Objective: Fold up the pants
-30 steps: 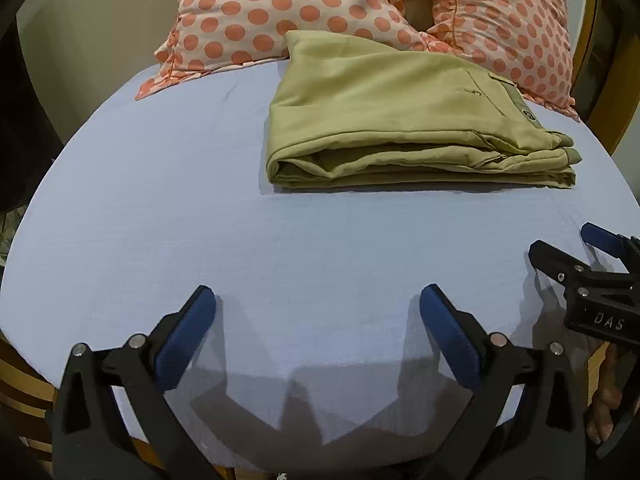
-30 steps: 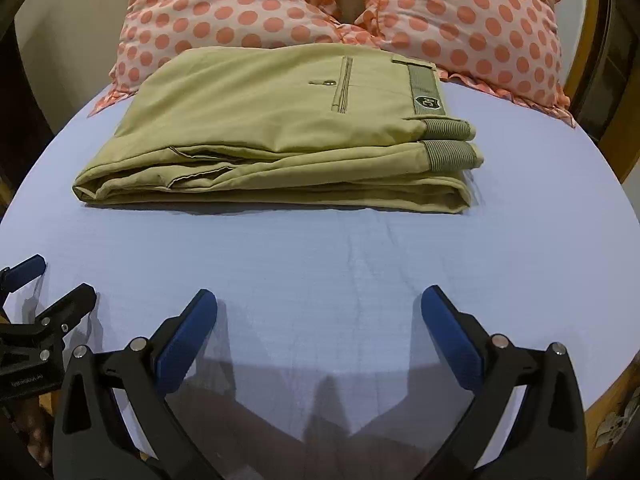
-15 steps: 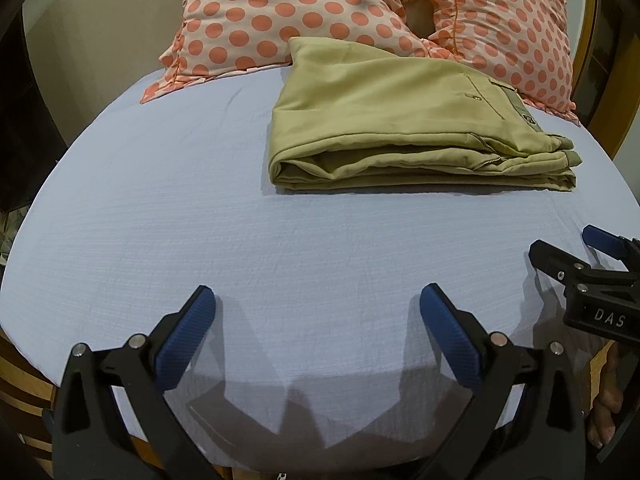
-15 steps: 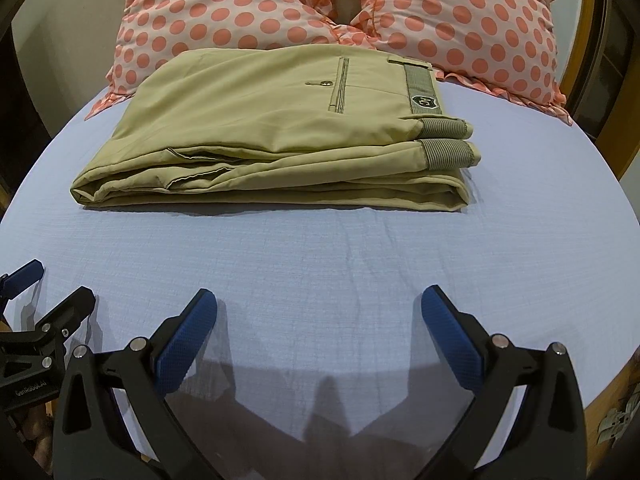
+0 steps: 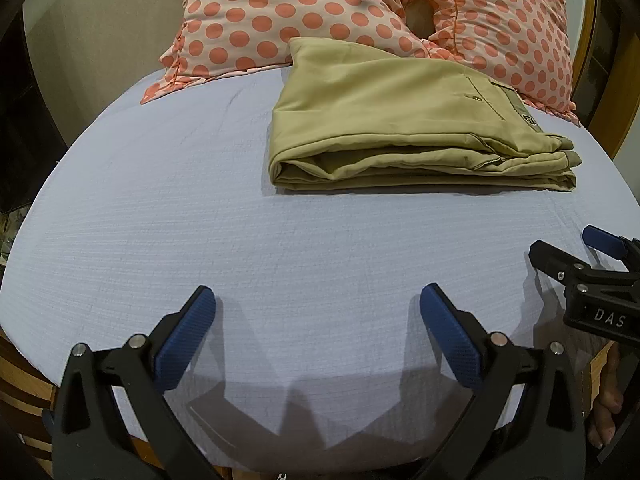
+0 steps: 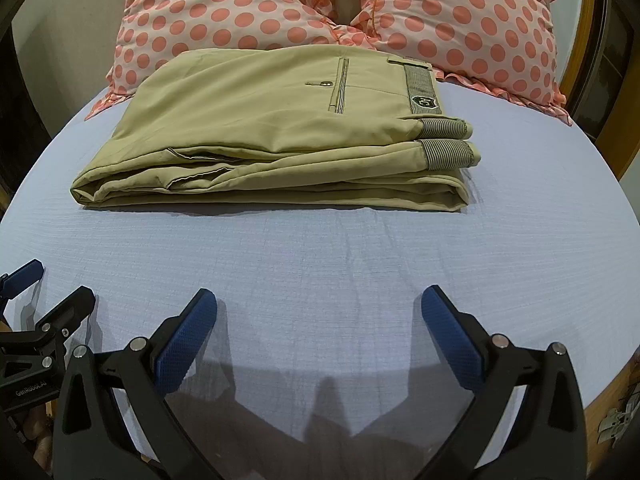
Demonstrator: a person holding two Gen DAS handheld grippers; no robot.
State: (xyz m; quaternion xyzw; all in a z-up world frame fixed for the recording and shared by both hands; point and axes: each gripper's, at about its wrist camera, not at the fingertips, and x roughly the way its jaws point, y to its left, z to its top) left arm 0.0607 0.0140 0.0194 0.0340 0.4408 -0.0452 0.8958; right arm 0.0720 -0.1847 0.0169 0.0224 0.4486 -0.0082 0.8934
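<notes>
The khaki pants (image 5: pixel 408 128) lie folded in a flat stack on the pale blue bed sheet (image 5: pixel 200 208), waistband to the right, against the pillows. They also show in the right wrist view (image 6: pixel 280 132). My left gripper (image 5: pixel 318 312) is open and empty, low over the sheet near the bed's front edge, well short of the pants. My right gripper (image 6: pixel 320 312) is open and empty too, beside the left one. The right gripper's tips show at the right edge of the left wrist view (image 5: pixel 568 248).
Two pink pillows with orange dots (image 6: pixel 280 4) lean behind the pants at the head of the bed. A wooden bed frame (image 5: pixel 624 92) runs along the right side. A dark wall area (image 5: pixel 24 120) lies to the left.
Both grippers have tilted down and drawn back slightly, so the pants sit a little lower in both views. The pants have not moved. Both grippers stay open.
</notes>
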